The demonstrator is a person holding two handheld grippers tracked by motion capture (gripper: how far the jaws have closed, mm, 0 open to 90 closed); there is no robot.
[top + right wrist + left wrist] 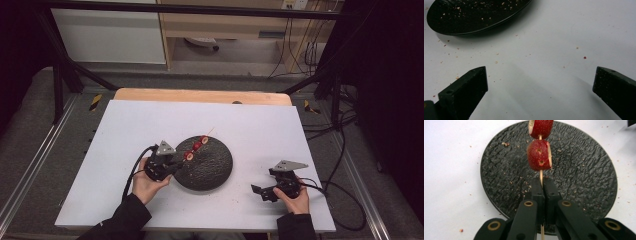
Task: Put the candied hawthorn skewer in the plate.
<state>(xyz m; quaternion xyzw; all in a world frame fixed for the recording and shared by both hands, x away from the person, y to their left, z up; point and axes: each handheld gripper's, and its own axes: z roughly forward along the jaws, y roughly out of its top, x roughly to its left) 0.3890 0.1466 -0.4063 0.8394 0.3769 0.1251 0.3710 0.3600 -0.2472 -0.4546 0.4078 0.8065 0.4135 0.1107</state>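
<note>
Left gripper view: the skewer (540, 173) is clamped between the left tongs (543, 185).

Red fruit on a pale skewer, black plate, white bench.

The two fruit pieces (539, 155) are deep red with cream-coloured cut faces and small dark pits; the skewer (541, 175) is pale wood. The round plate (584, 170) is black with a rough, pebbled texture, speckled with tan and reddish crumbs. The bench (260, 125) is white, dotted with the same crumbs, with a light wood edge at the far side. Both grippers' jaws are matte black, with brass-coloured rivets on the left gripper (543, 192).
</note>
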